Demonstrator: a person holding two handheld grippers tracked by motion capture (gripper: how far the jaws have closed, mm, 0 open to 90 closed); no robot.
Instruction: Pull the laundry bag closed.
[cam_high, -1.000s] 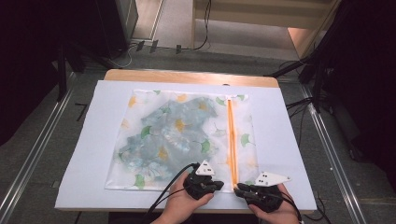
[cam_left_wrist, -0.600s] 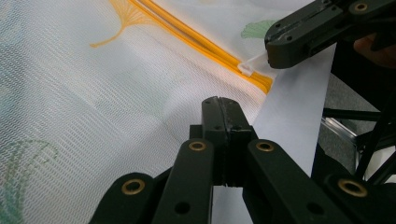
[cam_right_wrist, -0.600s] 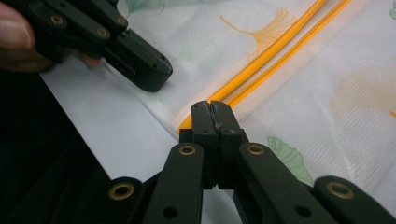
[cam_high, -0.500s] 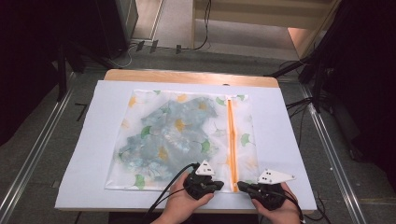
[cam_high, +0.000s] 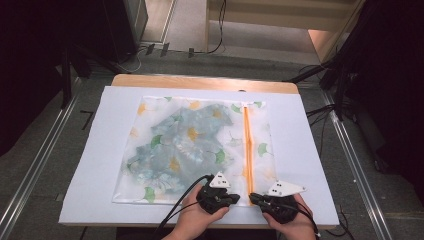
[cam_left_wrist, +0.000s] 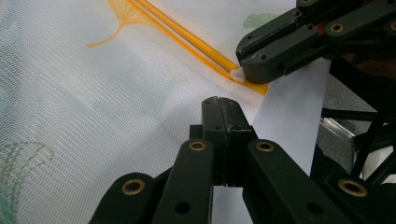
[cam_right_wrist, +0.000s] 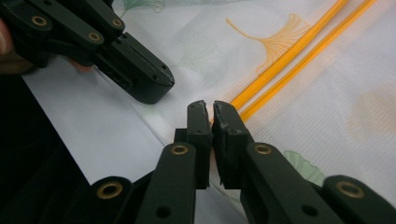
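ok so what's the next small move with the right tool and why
Probably draw the right tool along the orange zipper, away from the person. Its jaws look shut at the zipper's near end, where a pale tab shows. The left tool is shut at the mesh bag's near edge, steadying it.

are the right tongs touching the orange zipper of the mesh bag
Touching. In the left gripper view the right tongs sit closed on the near end of the orange zipper, gripping its white pull, on the mesh bag.

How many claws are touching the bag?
2. The left claw sits shut at the mesh bag's near edge, left of the orange zipper. The right claw grips the zipper's near end, where a small white tab peeks out.
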